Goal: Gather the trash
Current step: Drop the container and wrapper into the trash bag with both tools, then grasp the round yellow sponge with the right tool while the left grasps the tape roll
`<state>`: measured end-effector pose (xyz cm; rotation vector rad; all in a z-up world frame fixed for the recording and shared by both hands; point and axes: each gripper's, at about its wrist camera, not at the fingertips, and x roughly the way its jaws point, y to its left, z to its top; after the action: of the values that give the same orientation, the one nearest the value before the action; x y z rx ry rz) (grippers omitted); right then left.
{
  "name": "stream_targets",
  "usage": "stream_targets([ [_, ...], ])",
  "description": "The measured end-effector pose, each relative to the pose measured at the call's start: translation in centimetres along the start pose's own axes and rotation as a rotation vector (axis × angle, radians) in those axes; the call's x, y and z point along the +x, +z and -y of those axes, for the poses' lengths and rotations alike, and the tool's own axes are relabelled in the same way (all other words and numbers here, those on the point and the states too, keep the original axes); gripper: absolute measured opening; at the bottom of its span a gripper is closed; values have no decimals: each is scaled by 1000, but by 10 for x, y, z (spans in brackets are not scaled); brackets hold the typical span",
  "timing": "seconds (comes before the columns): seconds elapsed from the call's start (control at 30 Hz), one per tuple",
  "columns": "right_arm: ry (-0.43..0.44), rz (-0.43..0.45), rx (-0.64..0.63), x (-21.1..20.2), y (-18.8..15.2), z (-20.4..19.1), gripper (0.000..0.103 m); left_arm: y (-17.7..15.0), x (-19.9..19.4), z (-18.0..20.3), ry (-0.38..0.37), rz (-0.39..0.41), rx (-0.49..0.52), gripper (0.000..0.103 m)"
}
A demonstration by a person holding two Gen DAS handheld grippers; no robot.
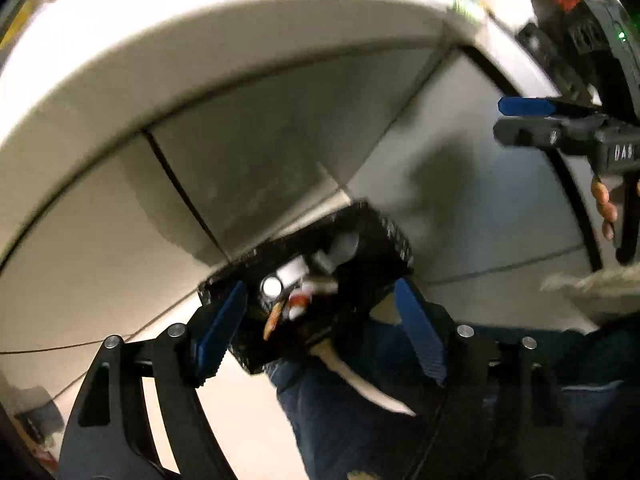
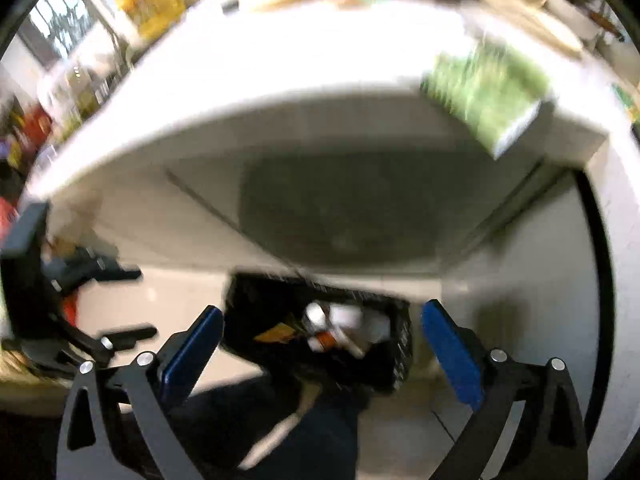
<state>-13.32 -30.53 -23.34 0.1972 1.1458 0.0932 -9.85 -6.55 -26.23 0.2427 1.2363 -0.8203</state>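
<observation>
- One black bin (image 1: 384, 236) sits on the floor.
- Two grippers: the left gripper (image 1: 320, 328) and the right gripper (image 2: 322, 346). Each has two blue pads, spread wide apart with nothing between them.
- One green box (image 2: 486, 96) sits on the white counter (image 2: 280, 64).
- The bin holds several bits of trash (image 2: 340, 326), too blurry to count.

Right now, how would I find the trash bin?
Find the white table, then look at the floor beside it. The bin is a black, open-topped crate near a blue-jeaned leg. It is the only dark box there, with cans and wrappers inside.
</observation>
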Motion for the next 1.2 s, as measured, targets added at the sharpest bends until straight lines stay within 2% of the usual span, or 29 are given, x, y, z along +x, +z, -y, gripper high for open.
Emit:
stream_targets([
  [0.1, 82, 125, 31, -30, 41, -7, 98, 8, -32, -8, 5, 93, -51, 82],
  [0.2, 86, 249, -36, -41, 99, -35, 98, 14, -52, -11, 39, 158, -88, 89],
  [0.27, 77, 293, -47, -35, 136, -54, 98, 13, -62, -16, 46, 190, -125, 89],
  [0.33, 72, 315, -50, -19, 166, -63, 98, 11, -69, -22, 54, 205, -170, 89],
  [0.4, 28, 294, -49, 3, 200, -67, 98, 9, -73, -24, 62, 216, -202, 89],
  [0.5, -59, 275, -70, 30, 228, -76, 98, -3, -82, -32, 89, 232, -264, 89],
  [0.7, -137, 228, -35, 68, 257, -76, 98, -34, -105, -57, 131, 251, -376, 89],
  [0.87, -142, 210, 3, 85, 273, -77, 99, -44, -115, -71, 156, 260, -437, 89],
  [0.97, -147, 180, 11, 97, 283, -76, 99, -45, -116, -76, 165, 256, -450, 89],
  [1.03, -146, 190, 4, 100, 286, -75, 98, -45, -115, -78, 163, 251, -450, 89],
  [1.07, -144, 199, -4, 99, 287, -75, 95, -43, -114, -78, 164, 249, -449, 89],
  [1.1, -141, 207, -11, 98, 287, -76, 84, -41, -114, -79, 163, 250, -446, 89],
  [1.2, -66, 215, -3, 91, 284, -74, 76, -31, -116, -82, 153, 268, -434, 89],
])
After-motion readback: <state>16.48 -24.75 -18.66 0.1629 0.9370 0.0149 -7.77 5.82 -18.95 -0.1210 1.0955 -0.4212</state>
